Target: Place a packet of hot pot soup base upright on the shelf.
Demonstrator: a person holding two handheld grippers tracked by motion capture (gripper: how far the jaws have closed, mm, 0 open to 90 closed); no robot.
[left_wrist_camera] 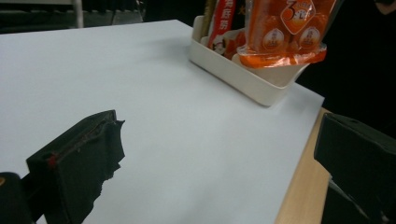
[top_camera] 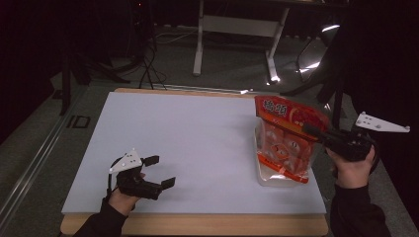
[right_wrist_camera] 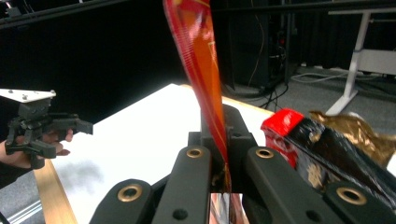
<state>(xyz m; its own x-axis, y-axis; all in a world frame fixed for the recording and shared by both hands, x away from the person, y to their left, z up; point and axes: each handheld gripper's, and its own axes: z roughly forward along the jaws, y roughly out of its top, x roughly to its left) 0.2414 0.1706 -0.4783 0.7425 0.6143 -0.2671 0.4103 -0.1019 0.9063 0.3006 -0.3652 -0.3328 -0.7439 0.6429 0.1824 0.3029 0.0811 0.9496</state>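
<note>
step: right gripper (top_camera: 310,130) holds an orange snack bag (top_camera: 286,143) upright over a white bin (left_wrist_camera: 243,77) at the table's right edge; looks like the bag is being put into or lifted out of the bin, cannot tell which from this moment
next move: my guess, if placing, lower the bag straight down between the packs already in the bin and release; if removing, lift clear of the bin wall before swinging left
right fingers: jaws clamped tight on the bag's upper edge, film pinched flat between them in the right gripper view (right_wrist_camera: 219,140); no gap visible
left gripper: (top_camera: 160,172) rests low at the near left of the white table top (top_camera: 188,143), well apart from bag and bin
left fingers: spread wide, nothing between them, pad (left_wrist_camera: 81,168) hovering just above the table surface, touching no object
bag location: bottom end hangs inside or just above the bin, seen in the left gripper view (left_wrist_camera: 285,32); top end in right jaws
bin contents: at least one other red and white pack (left_wrist_camera: 224,28) standing inside, beside the bag
other: red and dark wrapped pack (right_wrist_camera: 327,144) just right of the right jaws
risk: soft bag may swing or snag the bin rim
</note>
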